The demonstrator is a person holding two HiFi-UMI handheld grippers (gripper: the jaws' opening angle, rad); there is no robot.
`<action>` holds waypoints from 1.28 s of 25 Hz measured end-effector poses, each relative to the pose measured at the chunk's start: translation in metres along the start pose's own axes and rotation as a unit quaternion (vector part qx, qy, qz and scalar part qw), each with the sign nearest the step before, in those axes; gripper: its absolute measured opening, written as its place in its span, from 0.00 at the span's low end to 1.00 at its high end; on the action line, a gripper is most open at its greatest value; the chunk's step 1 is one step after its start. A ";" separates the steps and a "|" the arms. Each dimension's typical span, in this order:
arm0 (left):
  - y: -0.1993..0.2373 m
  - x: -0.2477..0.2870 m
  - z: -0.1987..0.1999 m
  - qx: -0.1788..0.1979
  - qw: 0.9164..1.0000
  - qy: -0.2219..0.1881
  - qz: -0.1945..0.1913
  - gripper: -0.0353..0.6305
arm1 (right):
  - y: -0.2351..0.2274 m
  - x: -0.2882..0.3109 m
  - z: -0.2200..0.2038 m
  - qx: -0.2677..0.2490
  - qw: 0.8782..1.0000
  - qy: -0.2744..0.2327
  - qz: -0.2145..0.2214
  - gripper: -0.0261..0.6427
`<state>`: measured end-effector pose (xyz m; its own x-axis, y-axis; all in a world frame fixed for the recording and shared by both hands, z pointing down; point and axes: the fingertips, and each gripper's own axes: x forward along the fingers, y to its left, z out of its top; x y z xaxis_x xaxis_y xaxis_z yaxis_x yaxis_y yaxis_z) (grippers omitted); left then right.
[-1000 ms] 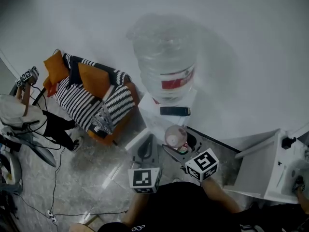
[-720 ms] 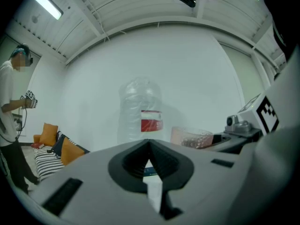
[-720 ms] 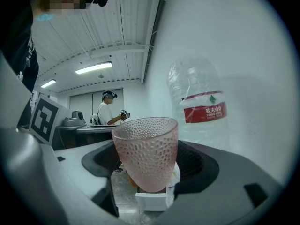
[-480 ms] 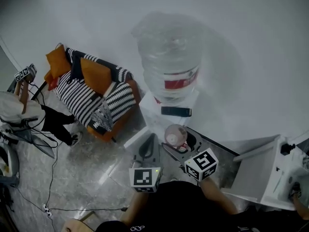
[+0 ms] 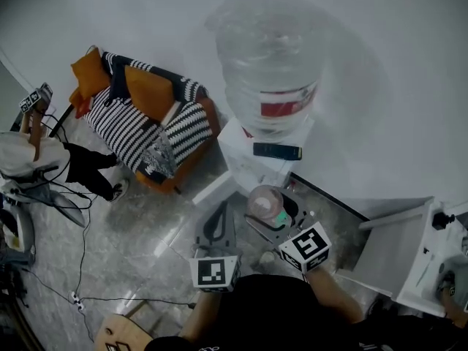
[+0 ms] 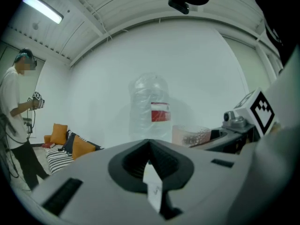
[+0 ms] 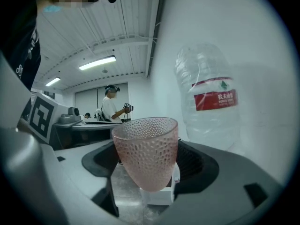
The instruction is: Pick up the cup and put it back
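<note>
Now pinching the pink dimpled translucent cup (image 7: 146, 144) low in the right claw (image 7: 145, 175), with left claw (image 6: 151, 172) closed empty. Probably light, slick, breakable: squeeze gently.

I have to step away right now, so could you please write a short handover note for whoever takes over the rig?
Right gripper: shut on the cup, which it holds upright by the lower half, apparently lifted off any surface.
Left gripper: jaws together, empty, held beside the right one.
Cup: in front of the water bottle, which sits on the white dispenser.
Done: the pick-up.
Left: set the cup back down and release it. The pictures do not show for sure which spot it came from.
</note>
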<state>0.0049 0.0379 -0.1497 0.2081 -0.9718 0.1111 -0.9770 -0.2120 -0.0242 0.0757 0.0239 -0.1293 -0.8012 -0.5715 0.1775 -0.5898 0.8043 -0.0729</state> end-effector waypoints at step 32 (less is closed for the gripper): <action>0.014 0.140 -0.706 0.024 0.987 0.133 -0.089 0.07 | -0.071 0.171 -0.682 0.037 0.995 0.095 -0.005 0.61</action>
<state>-0.0125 -0.0282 0.5674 0.3507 -0.8584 0.3745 -0.9212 -0.3882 -0.0271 0.0498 -0.0201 0.5754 -0.7656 -0.5324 0.3612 -0.6093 0.7802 -0.1414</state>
